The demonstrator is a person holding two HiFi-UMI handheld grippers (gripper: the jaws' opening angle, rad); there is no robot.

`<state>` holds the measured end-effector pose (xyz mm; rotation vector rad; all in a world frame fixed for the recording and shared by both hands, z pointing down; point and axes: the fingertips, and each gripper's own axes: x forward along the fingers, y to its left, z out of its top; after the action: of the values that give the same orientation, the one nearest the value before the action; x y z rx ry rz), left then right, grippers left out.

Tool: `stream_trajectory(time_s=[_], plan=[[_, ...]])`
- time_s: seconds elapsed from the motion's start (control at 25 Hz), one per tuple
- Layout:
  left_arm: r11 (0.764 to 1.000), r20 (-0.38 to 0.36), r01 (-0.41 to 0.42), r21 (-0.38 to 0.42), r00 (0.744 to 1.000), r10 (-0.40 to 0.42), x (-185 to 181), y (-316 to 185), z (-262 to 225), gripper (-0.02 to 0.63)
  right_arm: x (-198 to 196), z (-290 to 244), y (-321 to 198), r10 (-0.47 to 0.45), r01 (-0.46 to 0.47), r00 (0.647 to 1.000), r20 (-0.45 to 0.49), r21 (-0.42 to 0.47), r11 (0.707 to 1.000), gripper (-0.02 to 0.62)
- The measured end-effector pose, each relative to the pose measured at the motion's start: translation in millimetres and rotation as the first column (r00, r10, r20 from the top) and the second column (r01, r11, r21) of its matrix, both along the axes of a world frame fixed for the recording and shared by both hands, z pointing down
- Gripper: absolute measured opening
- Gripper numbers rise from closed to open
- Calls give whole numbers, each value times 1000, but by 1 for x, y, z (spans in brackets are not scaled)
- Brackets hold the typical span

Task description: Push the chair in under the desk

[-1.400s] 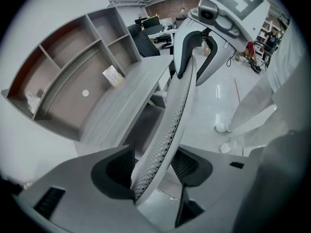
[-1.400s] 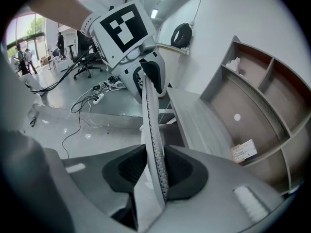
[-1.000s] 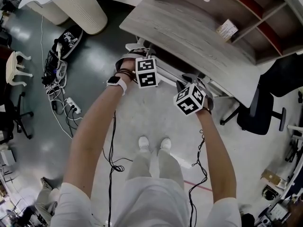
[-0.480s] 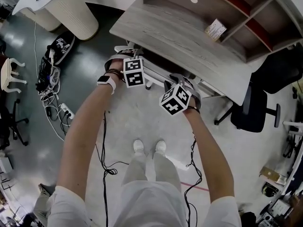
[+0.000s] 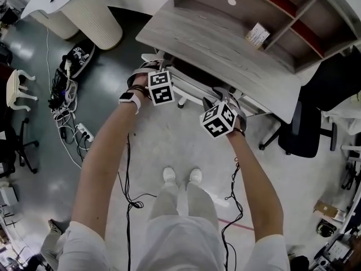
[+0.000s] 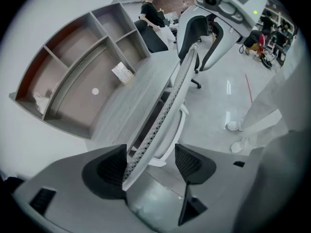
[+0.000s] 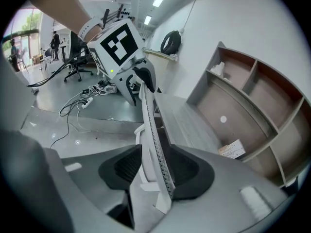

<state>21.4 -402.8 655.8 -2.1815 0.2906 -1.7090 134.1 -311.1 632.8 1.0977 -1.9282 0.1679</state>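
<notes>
Left gripper (image 6: 150,164) and right gripper (image 7: 155,169) are opening, loose around the chair backrest (image 6: 165,110), which runs lengthwise along the desk (image 5: 225,47); its shelf (image 5: 217,4) holds a card (image 5: 256,34).

One desk (image 5: 225,48), two claws (image 6: 150,165) (image 7: 156,173), perhaps three chairs (image 5: 181,90) (image 5: 304,130) (image 5: 16,145).

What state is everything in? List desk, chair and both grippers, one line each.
Grey wood-grain desk: standing, white paper card lying in its shelf.
White mesh-backed chair: pushed in under desk, backrest at its edge.
Left gripper: jaws opening, backrest between them.
Right gripper: jaws opening, backrest between them.
</notes>
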Motion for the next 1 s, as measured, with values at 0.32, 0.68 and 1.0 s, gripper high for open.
stream_trajectory(time_s=[0.32,0.68,1.0], plan=[[959,-390,271,-83,877,-281,7,19,-62,301,-2,-34,21,4,-7,999,50,64,998,186],[895,-604,394,-206,669,-434,-13,74,-118,262,-6,-71,53,40,-51,995,88,130,990,69],[861,-696,451,-235,540,-472,-20,128,-160,124,-7,-105,87,38,-59,992,121,169,984,64]])
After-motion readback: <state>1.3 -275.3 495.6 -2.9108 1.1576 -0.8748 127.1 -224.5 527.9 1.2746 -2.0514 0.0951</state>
